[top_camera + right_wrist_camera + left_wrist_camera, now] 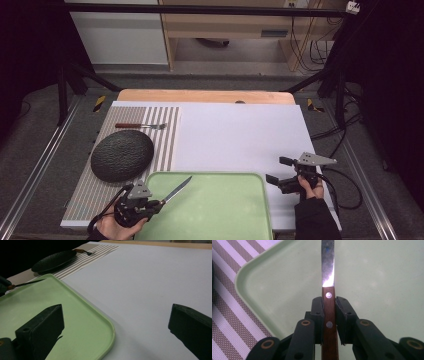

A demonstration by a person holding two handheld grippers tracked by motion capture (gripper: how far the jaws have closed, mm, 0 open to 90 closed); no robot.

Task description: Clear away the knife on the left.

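A: Right up close are two black jaws, and they squeeze the brown wooden handle of a knife. See the two little silver dots on the handle?

B: Yes! So the left gripper is closed tight on the knife?

A: It is. The pads press on both sides of the handle. The shiny blade sticks out ahead, over the near left corner of the green tray.

B: Is the knife lying on the tray?

A: I can't tell for sure. From the high view the blade points up and to the right, over the tray. It looks held just above it, not lying flat.

B: What about the other hand?

A: The right gripper is open wide, with nothing between its jaws. It sits over the white mat, just beside the right edge of the tray.

B: What else is on the table?

A: A dark round plate sits on a striped mat, and a fork lies behind the plate.

B: So what step is this?

A: I think the knife is being carried, either onto the tray or off it toward the plate and fork.

B: And next?

A: The hand has to hold the knife steady and keep the blade level. Then it should set it down gently before the jaws let go, so it doesn't drop or slide.
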